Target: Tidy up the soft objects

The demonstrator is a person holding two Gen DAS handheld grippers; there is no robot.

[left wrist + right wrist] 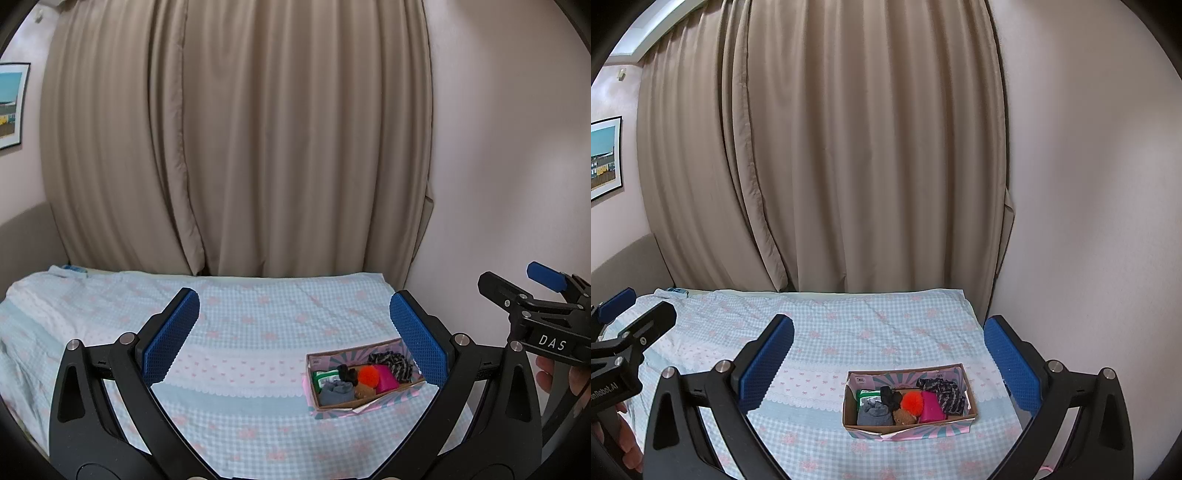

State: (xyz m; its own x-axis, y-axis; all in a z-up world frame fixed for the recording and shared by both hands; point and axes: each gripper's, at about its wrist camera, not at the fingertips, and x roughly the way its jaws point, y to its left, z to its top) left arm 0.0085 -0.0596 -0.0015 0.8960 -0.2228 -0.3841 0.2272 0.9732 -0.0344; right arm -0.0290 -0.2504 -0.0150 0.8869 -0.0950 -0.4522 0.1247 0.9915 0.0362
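A shallow cardboard box (314,398) (849,410) with a pink and teal lining sits on the bed, near its right side. It holds several soft things: a grey cloth (874,414), an orange pompom (911,401), a pink pouch (931,407), a dark patterned scrunchie (943,395), a black scrunchie (890,396), a brown plush (905,417) and a green-and-white item (867,396). My left gripper (295,332) is open and empty, above the bed. My right gripper (890,354) is open and empty, above and before the box. It also shows in the left wrist view (528,288).
The bed (820,332) has a light blue checked cover with pink flowers. Beige curtains (831,166) hang behind it. A pale wall (1089,221) runs close along the bed's right side. A framed picture (604,158) hangs at left.
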